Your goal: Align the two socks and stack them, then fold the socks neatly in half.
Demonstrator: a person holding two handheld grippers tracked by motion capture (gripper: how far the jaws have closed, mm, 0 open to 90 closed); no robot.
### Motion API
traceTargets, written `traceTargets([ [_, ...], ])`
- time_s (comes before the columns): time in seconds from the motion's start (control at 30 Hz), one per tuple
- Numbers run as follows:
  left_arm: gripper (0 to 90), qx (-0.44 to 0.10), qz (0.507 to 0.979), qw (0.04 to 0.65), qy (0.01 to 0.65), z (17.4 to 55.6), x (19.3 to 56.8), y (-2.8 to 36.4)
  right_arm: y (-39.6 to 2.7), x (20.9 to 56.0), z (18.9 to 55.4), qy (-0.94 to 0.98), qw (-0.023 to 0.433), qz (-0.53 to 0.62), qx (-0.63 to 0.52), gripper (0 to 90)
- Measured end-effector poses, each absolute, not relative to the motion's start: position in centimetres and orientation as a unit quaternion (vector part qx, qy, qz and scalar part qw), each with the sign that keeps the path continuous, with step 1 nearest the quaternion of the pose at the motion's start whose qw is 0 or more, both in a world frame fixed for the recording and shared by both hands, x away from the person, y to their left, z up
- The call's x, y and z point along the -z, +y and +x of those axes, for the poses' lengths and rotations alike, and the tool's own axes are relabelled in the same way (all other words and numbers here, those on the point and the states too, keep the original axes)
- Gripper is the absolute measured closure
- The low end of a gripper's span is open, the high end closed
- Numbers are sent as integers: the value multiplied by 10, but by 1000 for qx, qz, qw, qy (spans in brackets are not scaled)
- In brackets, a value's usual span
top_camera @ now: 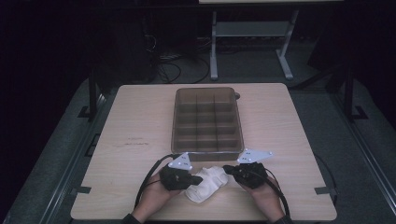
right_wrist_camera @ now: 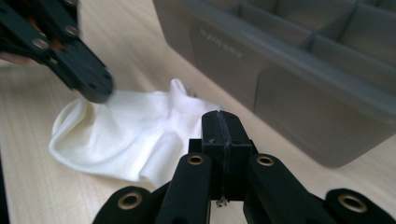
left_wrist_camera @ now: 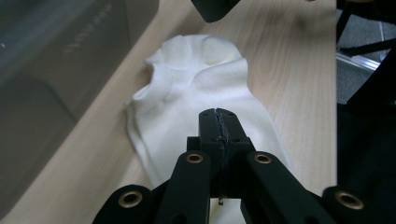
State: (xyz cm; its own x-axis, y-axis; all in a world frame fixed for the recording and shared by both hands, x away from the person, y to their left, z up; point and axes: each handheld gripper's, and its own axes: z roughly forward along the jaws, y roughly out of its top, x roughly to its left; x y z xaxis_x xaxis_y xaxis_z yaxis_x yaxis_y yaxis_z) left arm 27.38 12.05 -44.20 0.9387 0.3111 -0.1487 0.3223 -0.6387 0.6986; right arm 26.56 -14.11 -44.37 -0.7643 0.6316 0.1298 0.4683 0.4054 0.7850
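Up close, sock [left_wrist_camera: 205, 88] cuff ribbing shows beside organiser [right_wrist_camera: 299, 60] lettering

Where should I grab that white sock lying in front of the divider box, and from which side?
Probably the ribbed cuff of the white sock. It stands up in a raised fold while the rest lies flat, so jaws can close over it. It faces the divider box, nearest the right gripper, so come from the right and above. Both the right gripper and the left gripper are shut and must open first.

No legible text on anything
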Motion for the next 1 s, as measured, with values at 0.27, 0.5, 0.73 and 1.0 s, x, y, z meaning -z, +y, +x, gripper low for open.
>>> traceTargets([
  [0.27, 900, 4, 917, 361, 170, 272, 457, 104, -132, 449, 264, 839, 79, 322, -431, 898],
  [0.5, 900, 4, 918, 359, 169, 272, 460, 105, -120, 464, 271, 848, 62, 328, -411, 898],
  [0.73, 900, 8, 918, 358, 168, 271, 461, 108, -117, 471, 272, 860, 90, 323, -385, 900],
  [1.0, 900, 13, 917, 361, 170, 269, 461, 106, -119, 472, 279, 857, 110, 331, -380, 900],
])
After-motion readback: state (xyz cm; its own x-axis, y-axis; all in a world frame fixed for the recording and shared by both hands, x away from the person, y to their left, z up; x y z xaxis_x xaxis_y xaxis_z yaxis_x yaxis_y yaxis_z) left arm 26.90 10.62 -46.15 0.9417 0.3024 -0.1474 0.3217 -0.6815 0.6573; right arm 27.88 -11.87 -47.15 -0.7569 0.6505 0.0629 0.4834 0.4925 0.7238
